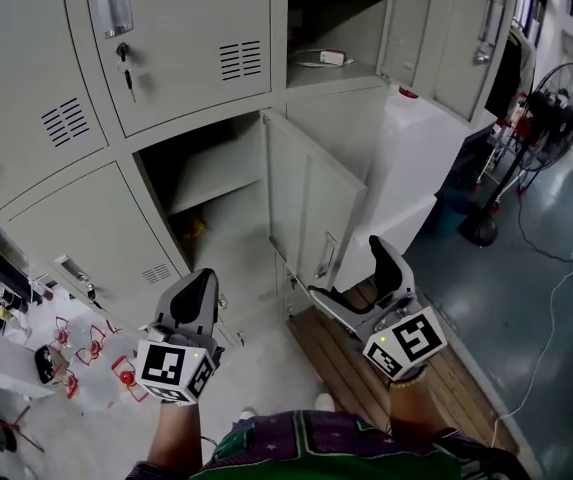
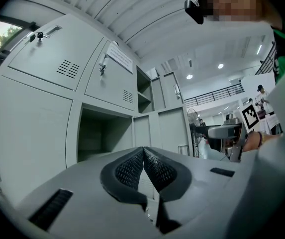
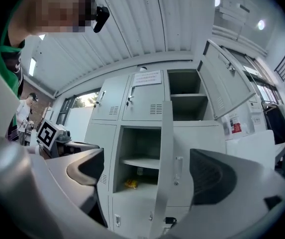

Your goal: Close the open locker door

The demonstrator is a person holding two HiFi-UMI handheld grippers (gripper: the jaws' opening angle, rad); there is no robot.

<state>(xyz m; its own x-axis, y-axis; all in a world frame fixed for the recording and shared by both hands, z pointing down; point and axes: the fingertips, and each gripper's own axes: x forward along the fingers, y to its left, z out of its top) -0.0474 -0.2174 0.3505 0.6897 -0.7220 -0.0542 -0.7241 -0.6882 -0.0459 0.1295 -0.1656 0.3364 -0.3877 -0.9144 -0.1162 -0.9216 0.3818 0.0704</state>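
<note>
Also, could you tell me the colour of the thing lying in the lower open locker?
The thing is yellow, clearest in the right gripper view.

left gripper (image 1: 202,276): pale grey shell, black textured pads (image 2: 132,171) on jaws, dark oblong slots at 4 and 8 o'clock of them | right gripper (image 1: 349,271): same grey shell, black pads | left cube (image 1: 174,368), right cube (image 1: 406,343): white faces, black square patterns, small green light, 6 o'clock end of each shell | shirt (image 1: 306,446): green-and-purple pattern, 6 o'clock in head view
</note>
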